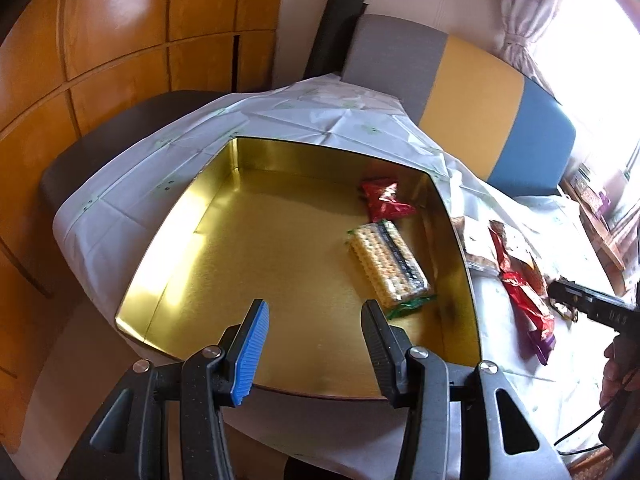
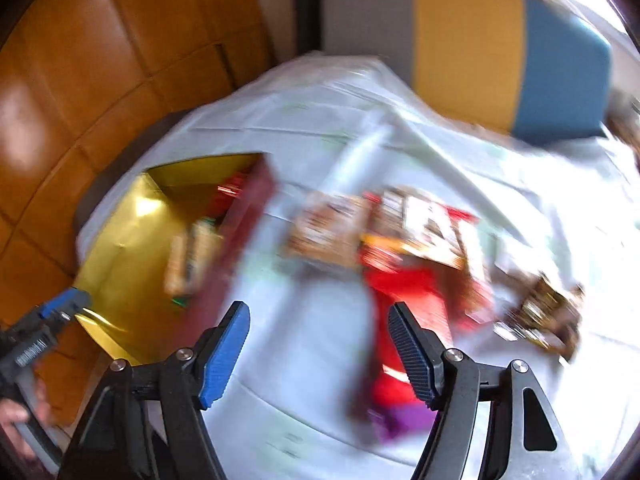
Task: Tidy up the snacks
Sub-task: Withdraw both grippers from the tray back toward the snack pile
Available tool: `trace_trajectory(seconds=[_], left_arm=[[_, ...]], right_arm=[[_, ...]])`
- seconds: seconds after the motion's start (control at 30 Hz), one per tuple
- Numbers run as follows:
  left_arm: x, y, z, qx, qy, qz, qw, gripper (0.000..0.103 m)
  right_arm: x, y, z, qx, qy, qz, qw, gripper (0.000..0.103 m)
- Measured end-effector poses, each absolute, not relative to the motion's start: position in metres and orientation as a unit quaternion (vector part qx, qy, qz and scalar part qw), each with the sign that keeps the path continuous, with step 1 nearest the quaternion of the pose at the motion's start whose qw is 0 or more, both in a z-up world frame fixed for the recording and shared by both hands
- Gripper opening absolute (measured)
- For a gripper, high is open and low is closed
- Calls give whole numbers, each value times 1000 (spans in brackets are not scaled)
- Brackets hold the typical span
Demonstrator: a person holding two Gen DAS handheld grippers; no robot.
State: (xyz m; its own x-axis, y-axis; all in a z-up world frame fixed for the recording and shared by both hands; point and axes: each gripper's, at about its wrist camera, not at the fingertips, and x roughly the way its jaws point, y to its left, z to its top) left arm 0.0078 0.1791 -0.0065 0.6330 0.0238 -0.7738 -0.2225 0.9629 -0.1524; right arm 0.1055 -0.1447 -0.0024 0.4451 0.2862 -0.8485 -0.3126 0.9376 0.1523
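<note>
A gold tin box (image 1: 224,248) sits open on a white tablecloth (image 1: 132,184). Inside it lie a cracker pack (image 1: 386,264) and a small red packet (image 1: 384,200). My left gripper (image 1: 316,312) is open and empty above the tin's near edge. Right of the tin lies a pile of snacks with a long red packet (image 1: 524,300). In the blurred right wrist view my right gripper (image 2: 320,320) is open and empty over the cloth, just left of the red packet (image 2: 404,308) and the snack pile (image 2: 400,224). The tin (image 2: 132,240) is at the left there.
A chair with grey, yellow and blue back panels (image 1: 472,96) stands behind the table. Wooden cabinet doors (image 1: 100,40) fill the left. The right gripper's body (image 1: 592,304) shows at the right edge of the left wrist view. Curtains and a bright window (image 1: 560,12) are at the far right.
</note>
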Motion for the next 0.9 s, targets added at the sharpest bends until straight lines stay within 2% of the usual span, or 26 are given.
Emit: trace_trajectory(seconds=[0.33,0.47,0.73,0.77,0.8,0.83,0.9], left_arm=[[14,139,5,-79,421,25,903,49],[14,117,10,-60,420,-5,906,49],[12,85,17,-31,419,-44,906,49],[12,81,18,-27,418,-49,907,49],[12,77,20,-23,417,-55,907,49],[13,74,21,-20,416,-60,907,49],[13,67,23,-14,416,-73,906,49]], right_arm=[[79,-228,-37,12,546,150,824,82],[73,-224,-46,21,544,174,821,86],[86,-186,-63,-54,548,199,811,86],[88,-183,-65,-61,550,202,808,84],[90,-181,-66,-65,553,206,805,69],[91,-181,-67,-70,557,206,802,60],[90,-183,-66,-80,555,209,801,57]])
